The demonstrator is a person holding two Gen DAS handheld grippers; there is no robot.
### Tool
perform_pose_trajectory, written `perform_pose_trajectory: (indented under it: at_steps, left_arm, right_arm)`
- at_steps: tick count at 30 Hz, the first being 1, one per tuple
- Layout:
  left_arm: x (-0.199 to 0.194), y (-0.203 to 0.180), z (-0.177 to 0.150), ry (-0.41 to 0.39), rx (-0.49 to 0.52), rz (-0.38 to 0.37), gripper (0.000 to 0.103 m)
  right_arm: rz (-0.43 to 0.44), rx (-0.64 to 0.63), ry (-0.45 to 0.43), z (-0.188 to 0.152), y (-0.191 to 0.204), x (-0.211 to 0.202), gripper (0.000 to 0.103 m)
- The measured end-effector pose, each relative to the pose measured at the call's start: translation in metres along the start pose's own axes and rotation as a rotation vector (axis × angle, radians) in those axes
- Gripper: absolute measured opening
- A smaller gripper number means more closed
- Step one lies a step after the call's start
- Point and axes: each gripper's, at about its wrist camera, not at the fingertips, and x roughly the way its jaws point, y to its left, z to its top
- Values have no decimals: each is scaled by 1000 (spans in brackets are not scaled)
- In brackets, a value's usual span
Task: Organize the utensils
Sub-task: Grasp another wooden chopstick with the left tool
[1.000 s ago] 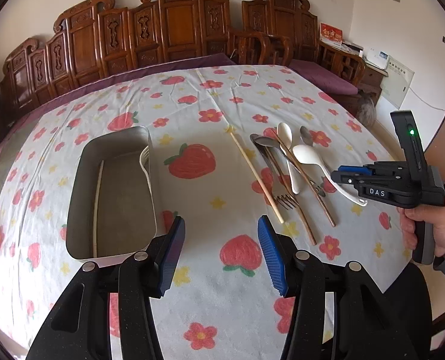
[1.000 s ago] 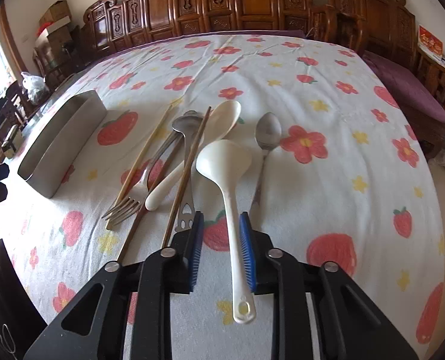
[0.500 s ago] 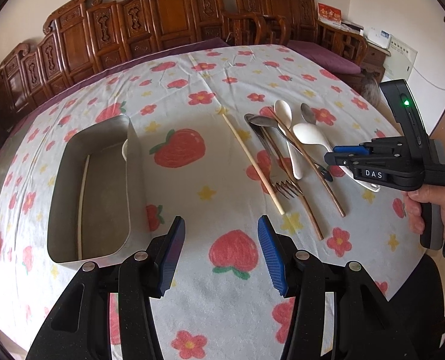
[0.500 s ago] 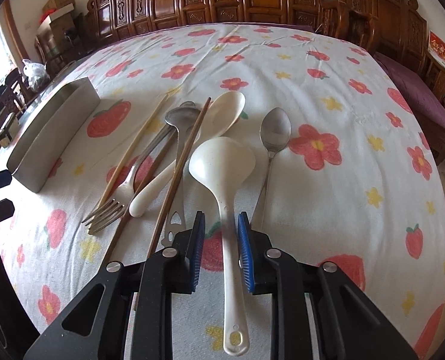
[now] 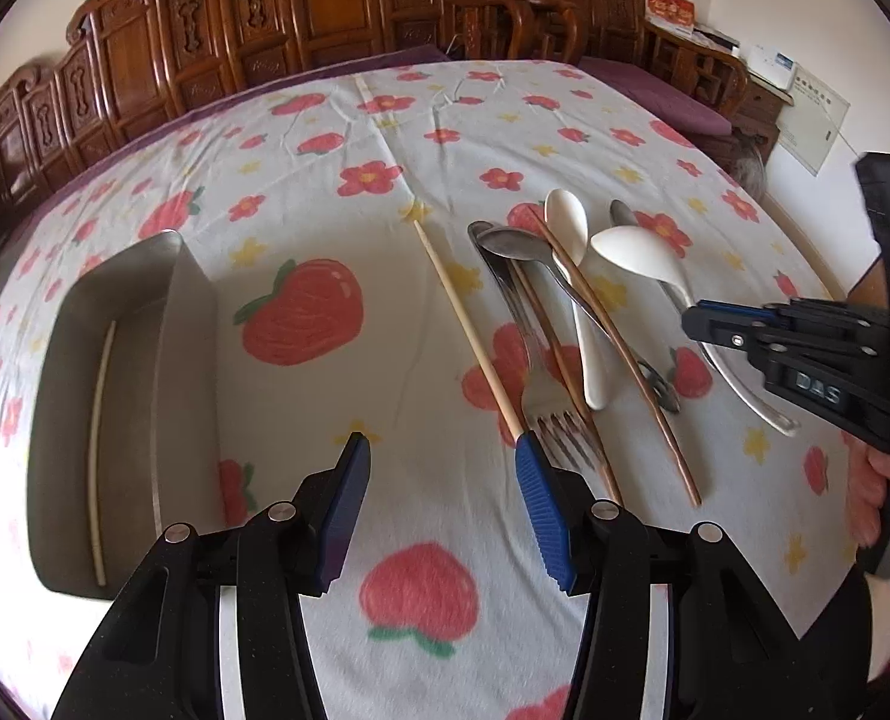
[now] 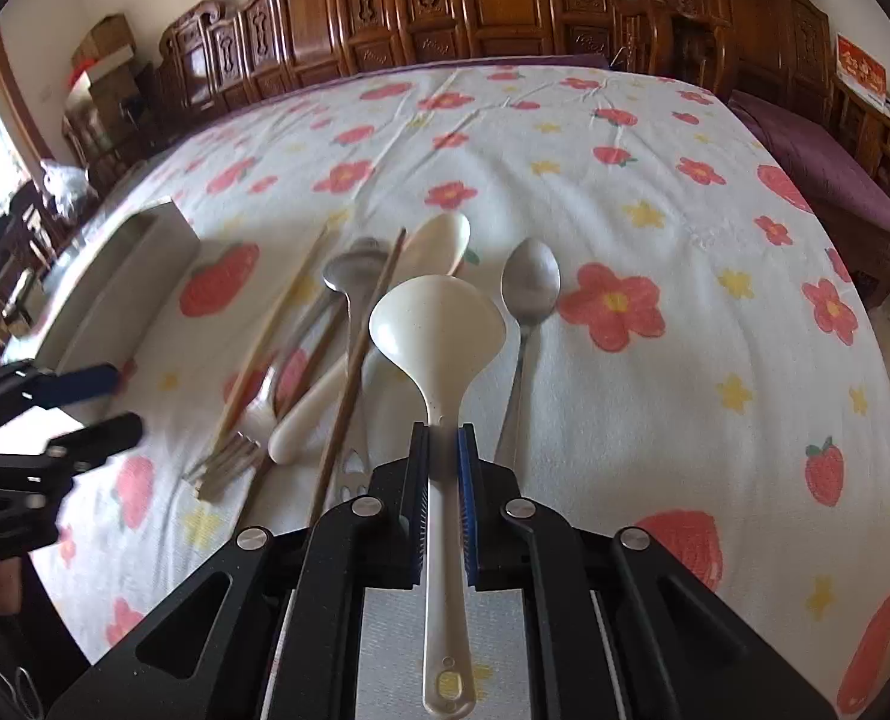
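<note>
The right gripper [image 6: 443,468], its jaws having just been closing, is pinching the white ladle [image 6: 438,324] by its handle while the left gripper [image 5: 438,504] is hovering half-open and empty, leaving most utensils waiting beside the metal tray [image 5: 189,324], which is holding one pale chopstick [image 5: 98,450].

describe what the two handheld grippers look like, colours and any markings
Both are black speckled plastic with silver pivot bolts and ribbed blue finger pads. The left gripper and the right gripper match in build. Seen from the side, the right one carries white lettering "DAS" and a small green light on its upright black housing.
</note>
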Motion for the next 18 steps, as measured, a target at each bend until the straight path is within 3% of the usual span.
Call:
perform_pose_trajectory:
  at_steps: [8,15,18]
  left_arm:
    - [31,-4,24,38,-29,2,46]
    - [46,-7,43,70,-62,-12,30]
    - [52,-10,48,85,-64,-1,29]
  right_arm:
    - [23,-5,-28,8,6,-13,11]
    - [25,6,-28,8,3,-14,11]
    - [27,5,-27,8,3,-14,11]
